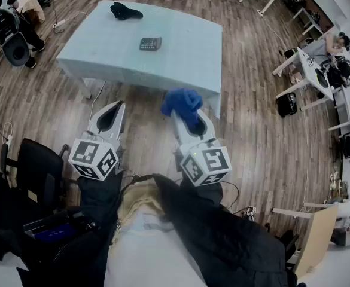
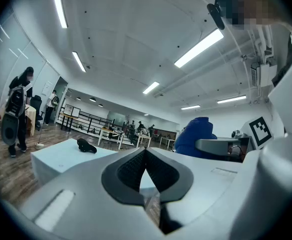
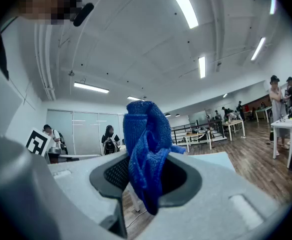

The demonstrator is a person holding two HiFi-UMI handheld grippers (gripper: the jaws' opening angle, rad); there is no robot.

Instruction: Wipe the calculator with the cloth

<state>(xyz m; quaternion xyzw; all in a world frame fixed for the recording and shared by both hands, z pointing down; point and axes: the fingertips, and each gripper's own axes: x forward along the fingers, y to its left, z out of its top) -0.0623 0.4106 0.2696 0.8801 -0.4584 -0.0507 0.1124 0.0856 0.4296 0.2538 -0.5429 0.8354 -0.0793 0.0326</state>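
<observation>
The left gripper (image 1: pixel 112 116) hangs short of the table (image 1: pixel 186 58), jaws pressed together on nothing. The calculator (image 1: pixel 150 43) lies flat on the table at twelve o'clock from it, well apart. At three o'clock, the right gripper (image 1: pixel 188 119) has its jaws clamped on the blue cloth (image 1: pixel 182 100), which bunches above them.

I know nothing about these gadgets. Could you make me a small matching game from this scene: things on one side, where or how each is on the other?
Things:
1. calculator
2. blue cloth
3. left gripper
4. black object

Places or states:
A. fingers together, holding nothing
B. lying near the middle of the table
C. pinched by the right gripper
D. at the table's far end

Pairs: 1-B, 2-C, 3-A, 4-D
</observation>
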